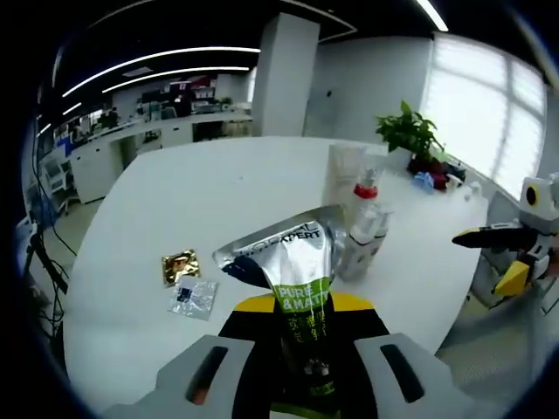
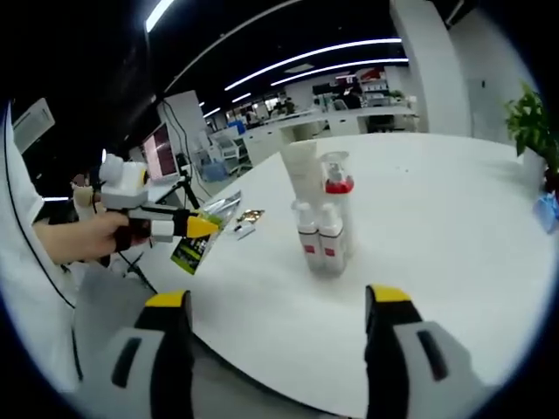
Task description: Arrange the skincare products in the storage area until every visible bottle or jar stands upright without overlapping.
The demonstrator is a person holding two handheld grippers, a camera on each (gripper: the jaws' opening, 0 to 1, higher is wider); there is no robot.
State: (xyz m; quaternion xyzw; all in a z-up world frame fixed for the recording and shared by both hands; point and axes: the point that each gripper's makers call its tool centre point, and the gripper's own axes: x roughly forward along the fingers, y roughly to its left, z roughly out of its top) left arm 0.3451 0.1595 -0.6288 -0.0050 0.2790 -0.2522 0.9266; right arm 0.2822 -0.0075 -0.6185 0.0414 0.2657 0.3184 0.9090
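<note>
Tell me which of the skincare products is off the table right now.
The silver tube with green lettering, clamped in the left tool. The white bottles and the tall white tube all stand upright together on the table.

bright – ceiling strips, window glare | soft blur | fisheye-bent edges

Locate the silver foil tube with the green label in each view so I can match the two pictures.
Left gripper view: the silver foil tube with the green label sits bottom centre, clamped in the left tool.
Right gripper view: the tube is at left, held in that tool, short of the table edge.
Shared landmark: the clear pump bottle with the red collar, standing among the white bottles.
</note>
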